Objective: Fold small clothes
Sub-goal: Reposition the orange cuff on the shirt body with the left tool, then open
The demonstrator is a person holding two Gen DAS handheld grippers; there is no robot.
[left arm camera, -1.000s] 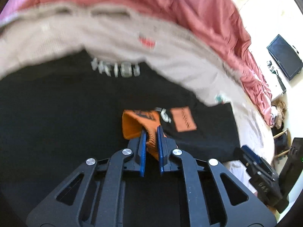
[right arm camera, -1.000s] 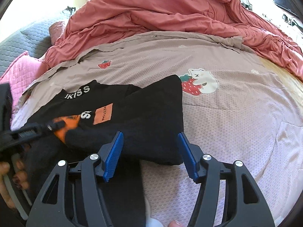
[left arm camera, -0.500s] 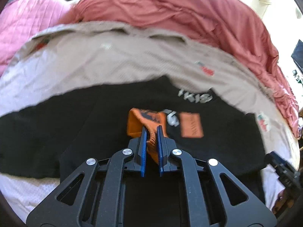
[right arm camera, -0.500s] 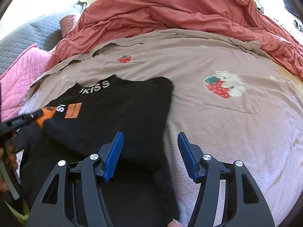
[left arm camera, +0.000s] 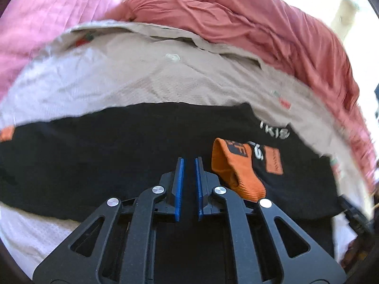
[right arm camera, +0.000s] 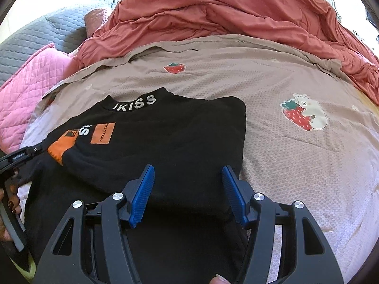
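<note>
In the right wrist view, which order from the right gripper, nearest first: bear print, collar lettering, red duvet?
From the right gripper:
1. Collar lettering, ahead, slightly left, on the black sweater.
2. Bear print, ahead, right, on the sheet.
3. Red duvet, at the back.

Black sweater [right arm camera: 170, 142] with orange cuff [right arm camera: 60, 148], orange patches and white collar lettering. Beige bedsheet [right arm camera: 272, 82], honeycomb-textured, printed with red strawberries and a white bear. Rust-red duvet [right arm camera: 213, 11]; pink quilted pillow [right arm camera: 30, 87]; grey quilted cover [right arm camera: 35, 33]. Fingers [right arm camera: 142, 193]: blue pads on black frames.
</note>
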